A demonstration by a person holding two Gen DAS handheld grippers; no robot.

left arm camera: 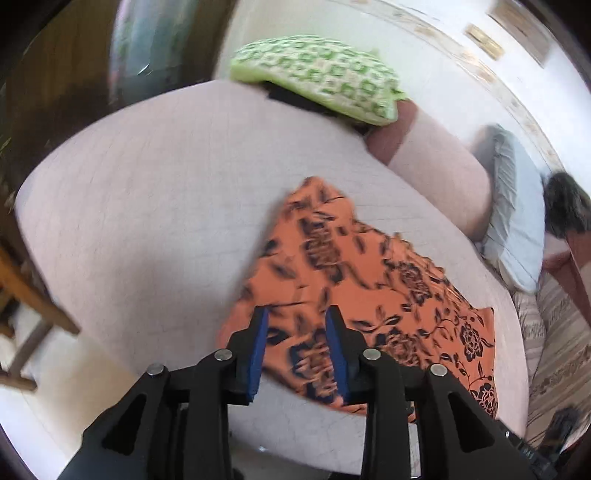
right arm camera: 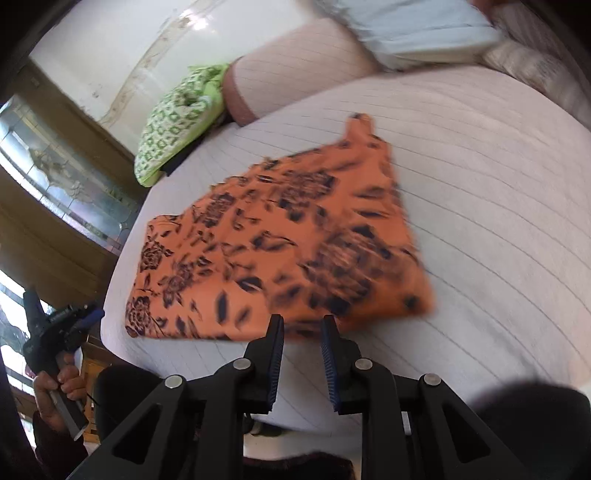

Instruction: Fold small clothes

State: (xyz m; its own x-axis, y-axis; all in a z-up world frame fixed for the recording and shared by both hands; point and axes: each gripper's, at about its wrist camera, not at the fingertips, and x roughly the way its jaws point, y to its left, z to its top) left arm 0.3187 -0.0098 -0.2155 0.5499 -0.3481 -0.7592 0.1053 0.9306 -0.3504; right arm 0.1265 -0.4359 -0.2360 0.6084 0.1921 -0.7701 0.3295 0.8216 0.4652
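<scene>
An orange garment with a dark flower print (left arm camera: pixel 354 280) lies spread flat on the pale striped bed sheet (left arm camera: pixel 147 192). My left gripper (left arm camera: pixel 297 314) hovers over the garment's near edge, its blue pads apart and nothing between them. In the right wrist view the same garment (right arm camera: pixel 280 236) lies just beyond my right gripper (right arm camera: pixel 303 325), whose jaws stand a little apart and hold nothing. A hand (right arm camera: pixel 62 384) holds the left gripper (right arm camera: pixel 86 315) off the bed's left side in that view.
A green patterned pillow (left arm camera: pixel 317 77) (right arm camera: pixel 177 122) lies at the head of the bed, next to a pale blue pillow (left arm camera: pixel 513 221) (right arm camera: pixel 417 33). A wooden frame (left arm camera: pixel 33 295) stands beside the bed. A wooden cabinet with a glass panel (right arm camera: pixel 55 173) is at the left.
</scene>
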